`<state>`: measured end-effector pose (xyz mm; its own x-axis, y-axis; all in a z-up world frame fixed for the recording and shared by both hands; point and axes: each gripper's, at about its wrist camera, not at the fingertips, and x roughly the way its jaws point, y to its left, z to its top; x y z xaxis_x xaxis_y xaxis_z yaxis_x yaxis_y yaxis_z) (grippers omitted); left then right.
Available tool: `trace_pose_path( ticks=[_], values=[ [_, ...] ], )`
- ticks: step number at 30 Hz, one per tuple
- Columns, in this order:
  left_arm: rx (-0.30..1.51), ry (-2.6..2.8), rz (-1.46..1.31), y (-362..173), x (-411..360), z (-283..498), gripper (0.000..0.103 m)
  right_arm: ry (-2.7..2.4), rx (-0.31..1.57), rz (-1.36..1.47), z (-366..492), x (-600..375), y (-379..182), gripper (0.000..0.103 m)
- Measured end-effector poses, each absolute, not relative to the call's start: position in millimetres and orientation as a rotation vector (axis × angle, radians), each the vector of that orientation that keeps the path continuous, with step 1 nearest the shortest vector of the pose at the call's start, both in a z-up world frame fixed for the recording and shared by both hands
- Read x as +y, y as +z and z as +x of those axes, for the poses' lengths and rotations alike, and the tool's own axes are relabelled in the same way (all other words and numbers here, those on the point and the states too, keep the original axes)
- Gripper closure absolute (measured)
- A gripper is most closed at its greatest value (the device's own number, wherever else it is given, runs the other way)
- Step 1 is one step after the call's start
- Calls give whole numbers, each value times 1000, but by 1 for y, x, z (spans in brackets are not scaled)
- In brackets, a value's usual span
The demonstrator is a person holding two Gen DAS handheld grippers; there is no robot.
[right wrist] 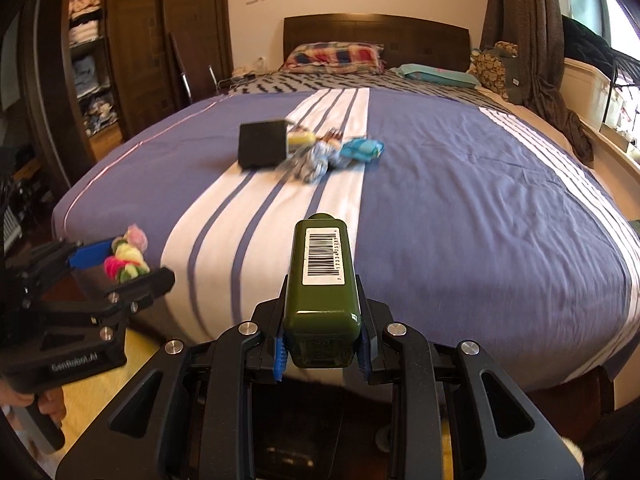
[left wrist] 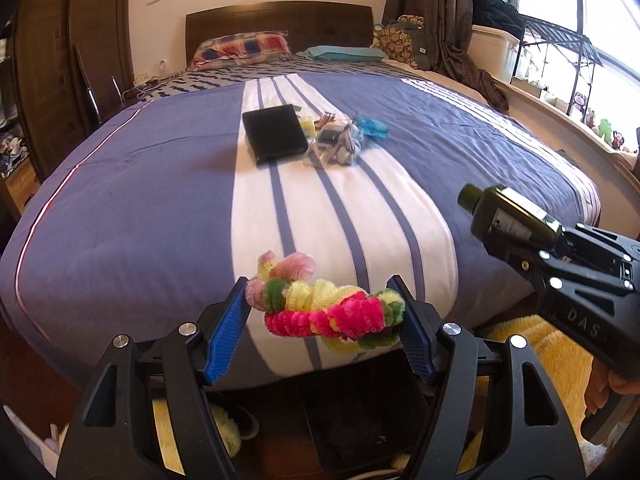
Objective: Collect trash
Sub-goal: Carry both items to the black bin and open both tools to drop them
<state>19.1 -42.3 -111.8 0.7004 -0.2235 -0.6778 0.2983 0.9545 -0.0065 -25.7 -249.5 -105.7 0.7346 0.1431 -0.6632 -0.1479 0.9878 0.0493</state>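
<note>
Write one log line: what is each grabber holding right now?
left gripper: shut on fuzzy flower garland | right gripper: shut on green bottle | bed: black box, small items left

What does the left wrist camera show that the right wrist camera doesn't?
Only the left wrist view shows the window ledge with small toys. Only the right wrist view shows the barcode label on the green bottle and the wardrobe shelves. Both show the bed, black box, fuzzy garland, and both grippers holding their items.
</note>
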Motion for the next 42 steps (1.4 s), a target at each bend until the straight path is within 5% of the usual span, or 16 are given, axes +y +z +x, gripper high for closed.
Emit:
trace_pose_path(
  ticks=[36, 39, 42],
  values=[
    [1321, -419, 62, -320, -56, 17, 36, 220, 1294, 142, -13, -253, -289, 75],
    [1337, -419, 68, -322, -59, 18, 35, 232, 1301, 136, -7, -245, -290, 74],
    [1352, -408, 73, -328, -59, 19, 30, 232, 1297, 136, -5, -244, -288, 60]
  ],
)
